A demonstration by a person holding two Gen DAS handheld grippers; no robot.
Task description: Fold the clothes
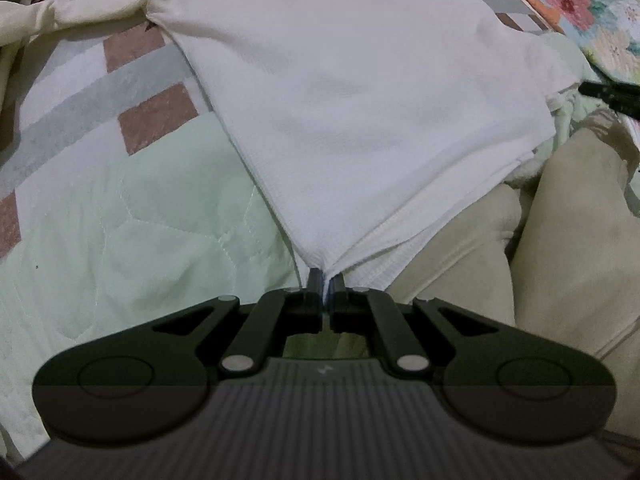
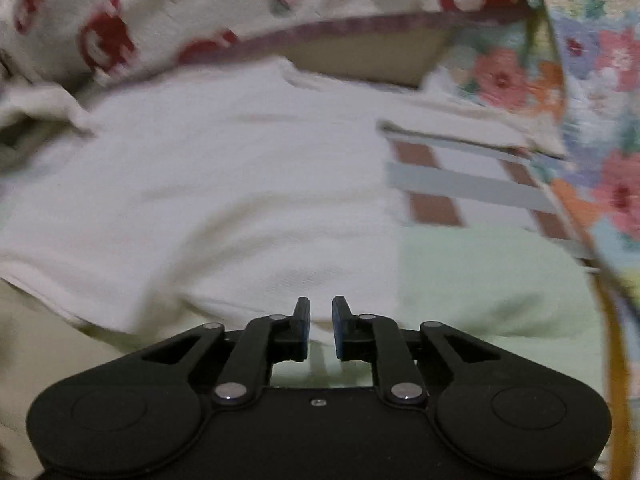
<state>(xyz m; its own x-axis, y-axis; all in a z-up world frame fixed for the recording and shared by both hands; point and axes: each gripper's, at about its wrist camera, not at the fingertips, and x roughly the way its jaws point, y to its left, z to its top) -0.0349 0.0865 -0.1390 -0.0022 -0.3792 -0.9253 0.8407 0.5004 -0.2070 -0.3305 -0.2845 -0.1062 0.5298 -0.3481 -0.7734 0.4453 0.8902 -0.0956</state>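
Note:
A white garment lies folded in layers on a pale green quilt. My left gripper is shut on the garment's near corner, where the hemmed layers come to a point. In the right wrist view the same white garment spreads across the middle, blurred. My right gripper is open with a narrow gap, just over the garment's near edge, holding nothing. The tip of the right gripper shows at the right edge of the left wrist view.
The quilt has brown and grey blocks. Beige trouser legs lie at the right. A cream garment is bunched far left. A red-patterned cloth and a floral blanket border the far and right sides.

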